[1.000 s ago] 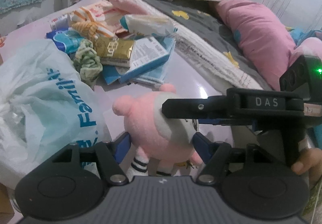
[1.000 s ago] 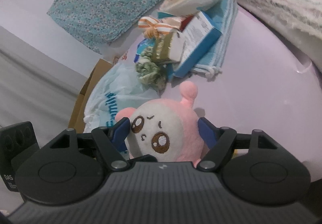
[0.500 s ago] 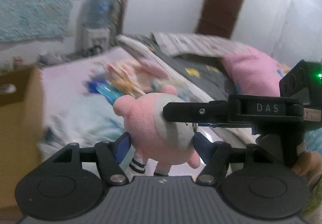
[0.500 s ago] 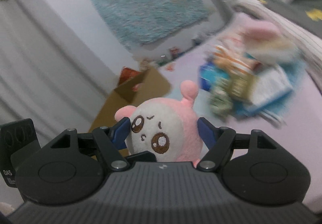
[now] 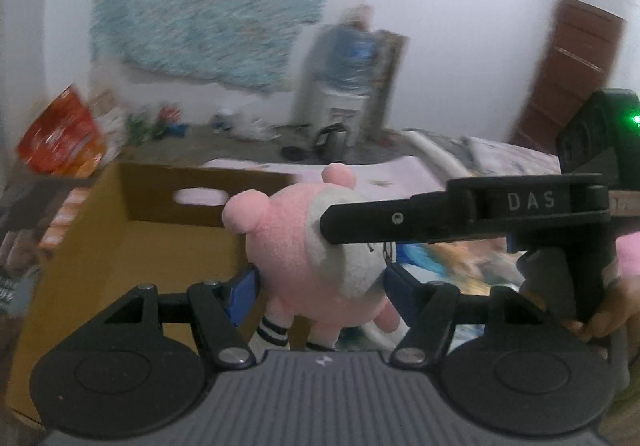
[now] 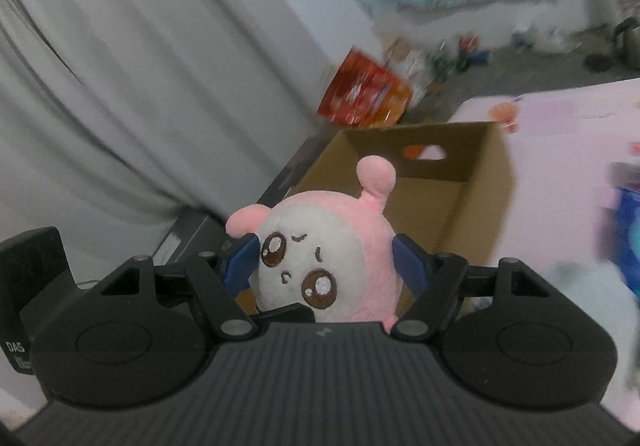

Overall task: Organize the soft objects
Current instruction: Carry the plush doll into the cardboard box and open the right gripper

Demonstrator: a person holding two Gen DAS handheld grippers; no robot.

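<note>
A white wall (image 5: pixel 440 25) carries a pale blue patterned cloth (image 5: pixel 208 5) hung flat. Against it stands a water dispenser (image 5: pixel 344 85) with a blue bottle on top, a dark kettle (image 5: pixel 332 137) on the grey floor (image 5: pixel 240 149) beside it. A brown wooden door (image 5: pixel 568 77) sits off to the right. Grey-white curtains (image 6: pixel 140 65) drape the left side. Small clutter lines the wall's foot, all blurred.

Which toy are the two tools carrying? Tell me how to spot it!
Look just in front of the open cardboard box beside the pale pink table. There, squeezed by both the left tool and the right tool, is the plush toy: round, pink, white-faced, with brown eyes and striped socks.
</note>
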